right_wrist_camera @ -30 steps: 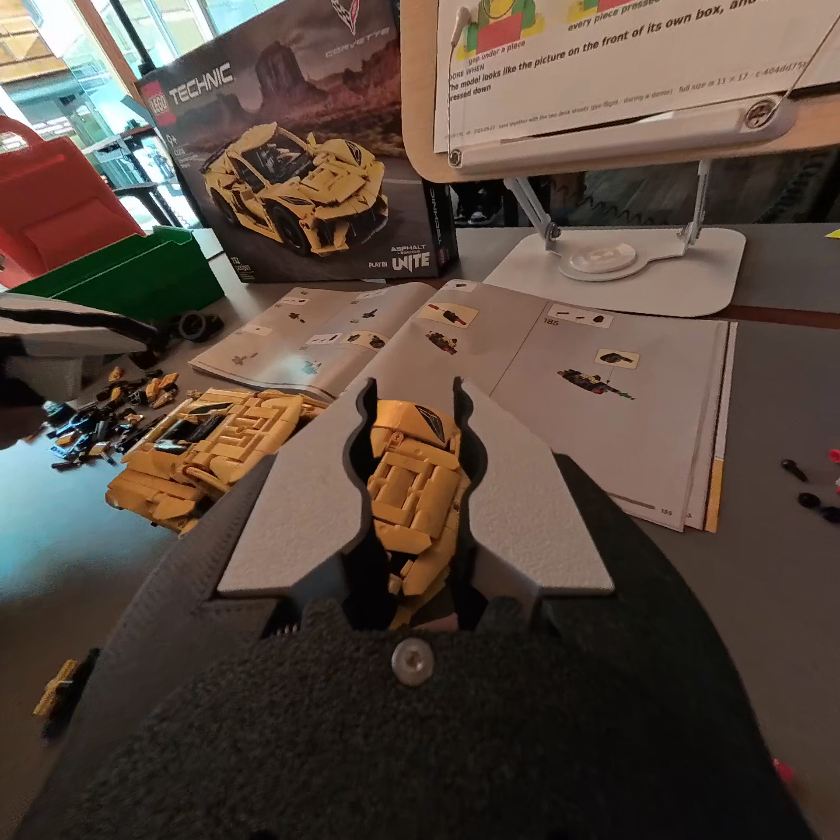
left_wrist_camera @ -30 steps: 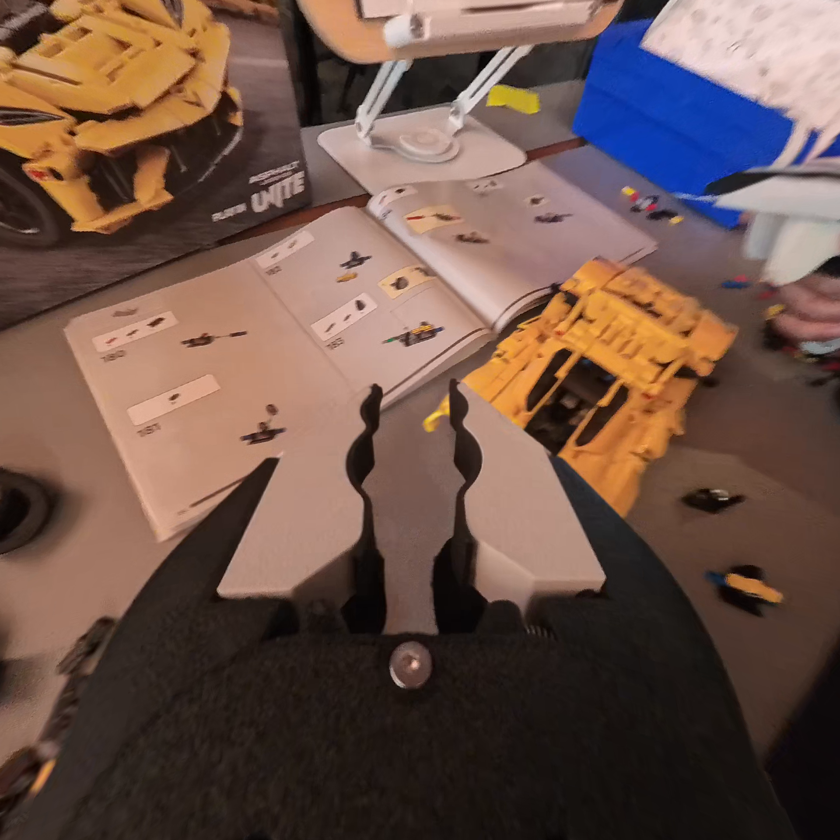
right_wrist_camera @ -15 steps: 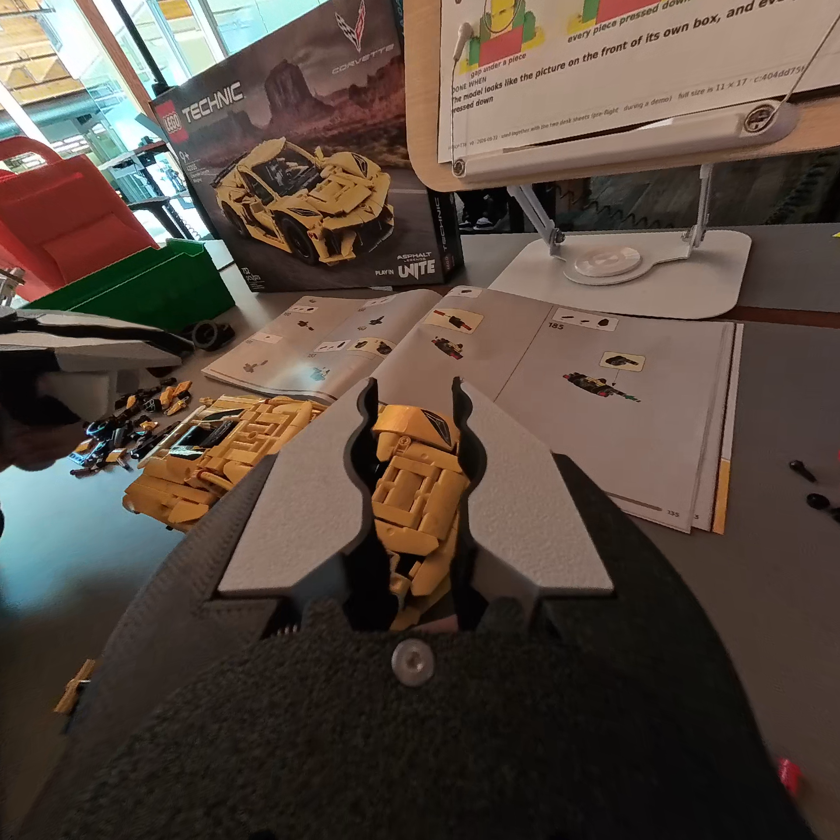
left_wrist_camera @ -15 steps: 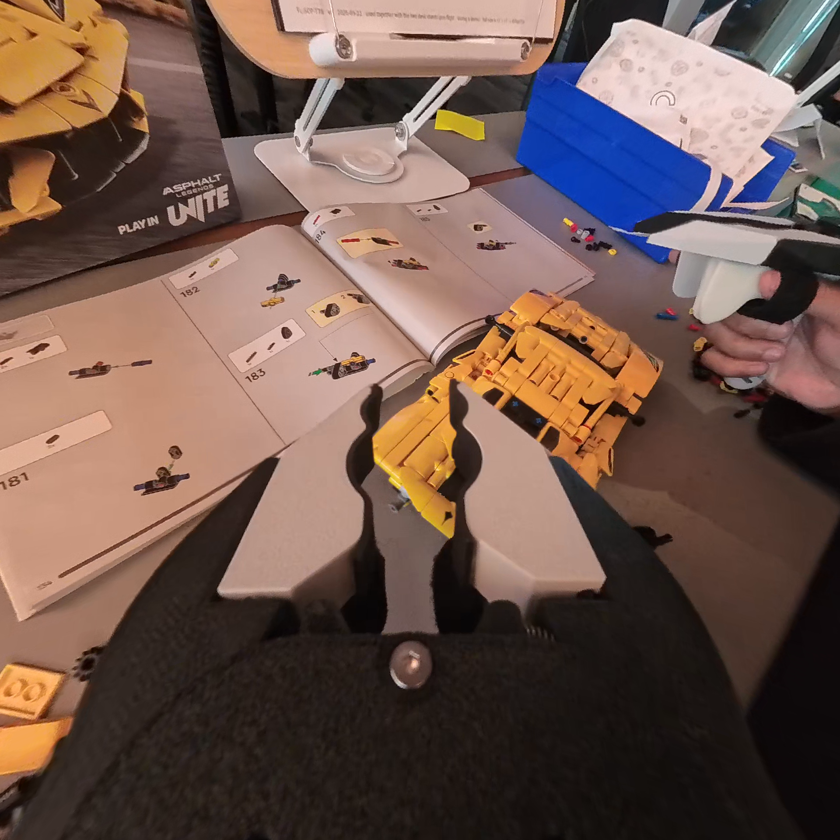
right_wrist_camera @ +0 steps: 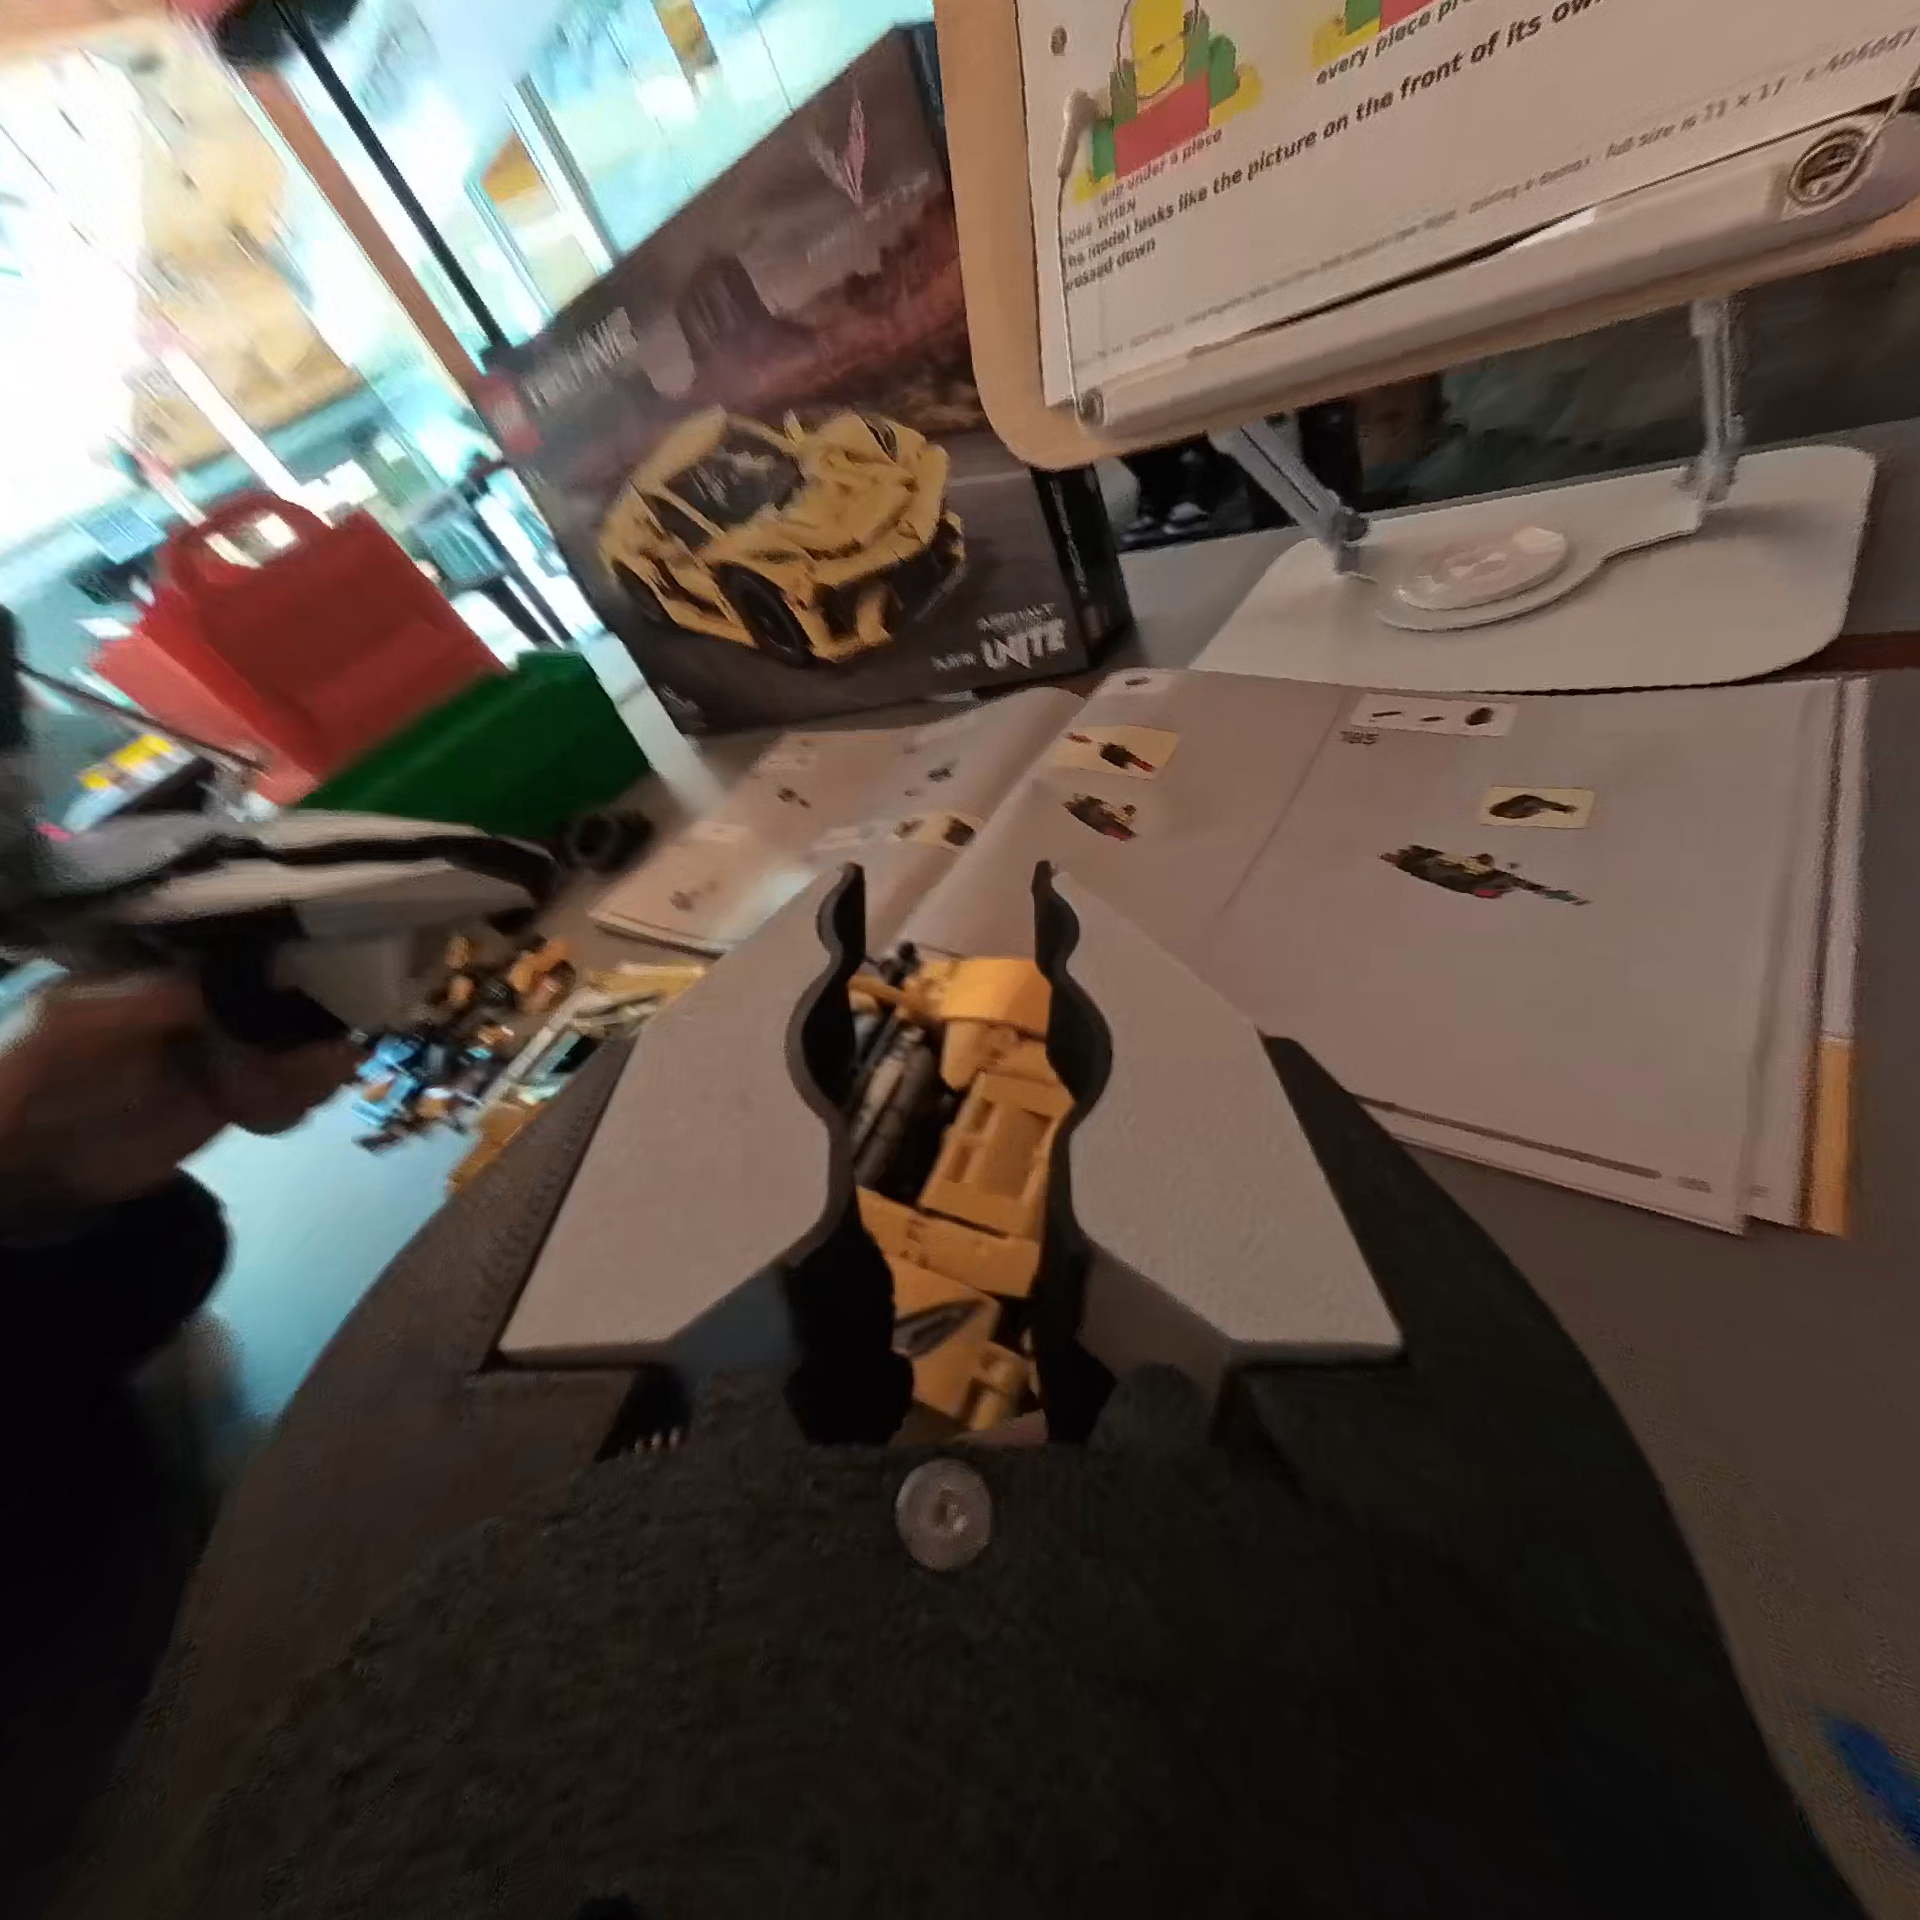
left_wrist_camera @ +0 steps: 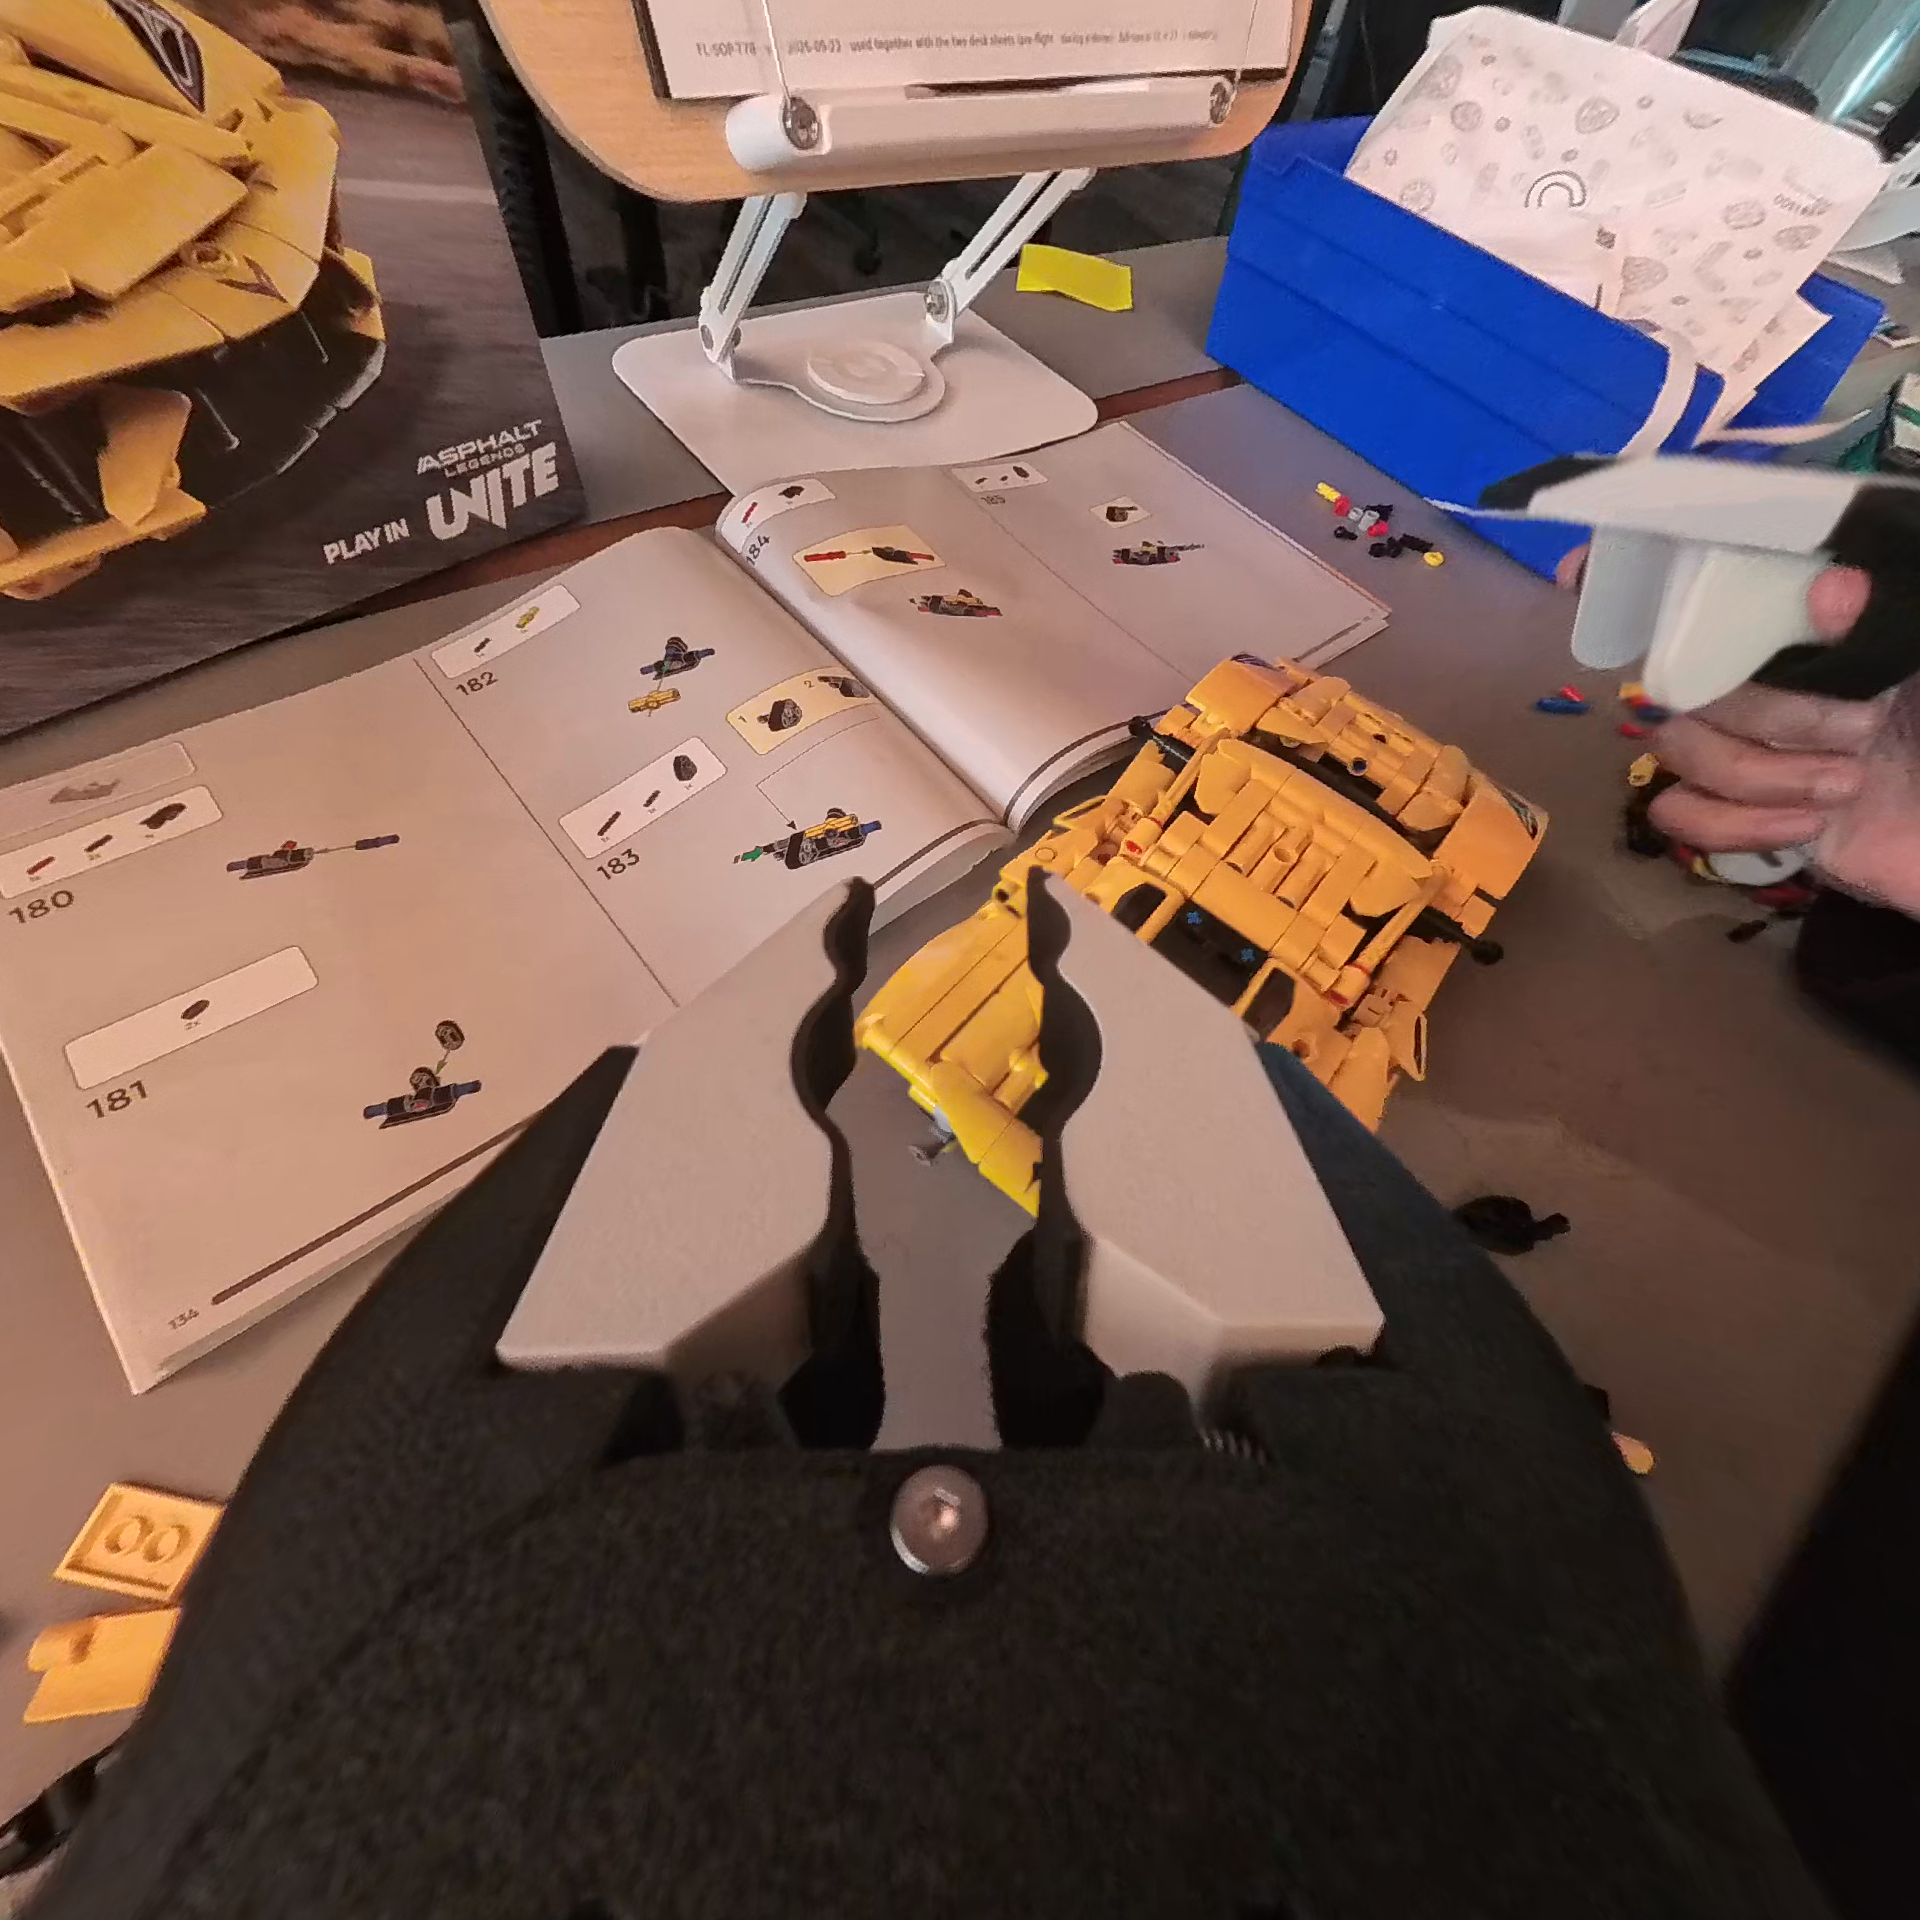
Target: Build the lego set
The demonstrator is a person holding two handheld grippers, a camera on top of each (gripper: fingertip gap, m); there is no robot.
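The yellow car model [left_wrist_camera: 1236, 894] lies on the grey table [left_wrist_camera: 1621, 1122], a half-built body of flat yellow panels and beams with black rods and dark gaps showing through the middle and a few small red and blue pins. Its panelled nose end points toward the left gripper [left_wrist_camera: 945, 904]; the busier, open end lies farther off to the right.

The left gripper hangs over the table with its two grey fingers [left_wrist_camera: 707, 1164] set a narrow gap apart. Nothing is between them: bare table shows through the slot, and the near end of the car sits just beyond and slightly right of the tips, not touching as far as I can see.

The open instruction booklet [left_wrist_camera: 436, 935] spreads ahead and to the left of that gripper, its near page edge close to the left finger. Two loose yellow plates [left_wrist_camera: 125, 1600] lie down at the lower left.

The right gripper [right_wrist_camera: 945, 894] shows up off to the right, gripped in a hand [left_wrist_camera: 1787, 790], above scattered small pieces [left_wrist_camera: 1377, 525]. In its own view, which is blurred, its fingers stand a similar narrow gap apart with the yellow car filling the slot. Whether they press on it or merely hover above it, I cannot tell.
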